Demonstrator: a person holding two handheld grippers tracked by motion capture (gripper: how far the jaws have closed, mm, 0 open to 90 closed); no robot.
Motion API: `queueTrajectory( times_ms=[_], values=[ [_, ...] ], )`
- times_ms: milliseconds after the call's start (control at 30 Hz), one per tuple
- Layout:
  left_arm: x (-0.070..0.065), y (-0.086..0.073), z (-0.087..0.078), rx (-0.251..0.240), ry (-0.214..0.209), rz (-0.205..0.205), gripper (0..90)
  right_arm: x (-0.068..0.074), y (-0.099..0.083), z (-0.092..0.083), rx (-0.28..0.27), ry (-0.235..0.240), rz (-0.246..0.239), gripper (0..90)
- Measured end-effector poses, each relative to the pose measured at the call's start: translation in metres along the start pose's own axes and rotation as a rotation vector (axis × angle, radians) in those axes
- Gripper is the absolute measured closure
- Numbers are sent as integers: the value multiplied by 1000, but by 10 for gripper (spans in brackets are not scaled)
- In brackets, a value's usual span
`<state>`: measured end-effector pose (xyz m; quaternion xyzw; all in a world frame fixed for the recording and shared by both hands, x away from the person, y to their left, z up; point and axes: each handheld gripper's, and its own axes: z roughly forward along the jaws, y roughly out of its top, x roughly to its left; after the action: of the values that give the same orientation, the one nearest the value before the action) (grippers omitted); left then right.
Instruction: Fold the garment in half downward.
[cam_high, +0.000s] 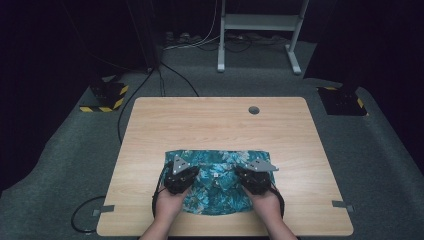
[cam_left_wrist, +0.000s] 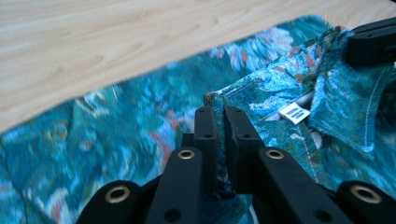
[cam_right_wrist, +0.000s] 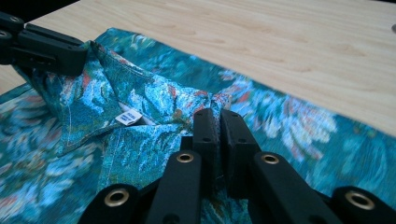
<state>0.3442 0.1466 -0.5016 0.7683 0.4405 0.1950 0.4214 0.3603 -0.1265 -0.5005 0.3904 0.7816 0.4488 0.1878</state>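
In the high view, a teal floral-print shirt (cam_high: 216, 182) lies folded on the near half of a light wooden table (cam_high: 210, 120), closer to the near edge than to the far one. The left gripper (cam_high: 186, 175) sits over the shirt's left part and the right gripper (cam_high: 248, 175) over its right part, each held by a hand coming in from the near edge. Between them lies the collar with a small white label (cam_high: 215, 175). A round grommet hole (cam_high: 254, 110) sits in the tabletop at the far right.

In the left gripper view, the jaws are clamped together on a ridge of the shirt's fabric (cam_left_wrist: 215, 100) beside the collar. The label (cam_left_wrist: 295, 113) lies just to the right, and the other gripper shows at the far right.

In the right gripper view, the jaws are likewise pinched on a fold of the shirt (cam_right_wrist: 219, 100). The label (cam_right_wrist: 128, 117) lies to the left, with the other gripper gripping cloth at the far left.
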Motion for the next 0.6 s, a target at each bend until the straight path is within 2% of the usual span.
queueTrajectory(
  times_ms=[300, 433, 600],
  values=[
    [-14, -26, -1, 38, -16, -6, 843, 14, -26, -10, 37, 14, -10, 845],
    [-16, -34, 0, 54, -19, -9, 841, 15, -33, -11, 55, 17, 4, 841],
    [-15, -43, 2, 79, -25, -10, 835, 14, -48, -8, 104, 22, 8, 819]
  ],
)
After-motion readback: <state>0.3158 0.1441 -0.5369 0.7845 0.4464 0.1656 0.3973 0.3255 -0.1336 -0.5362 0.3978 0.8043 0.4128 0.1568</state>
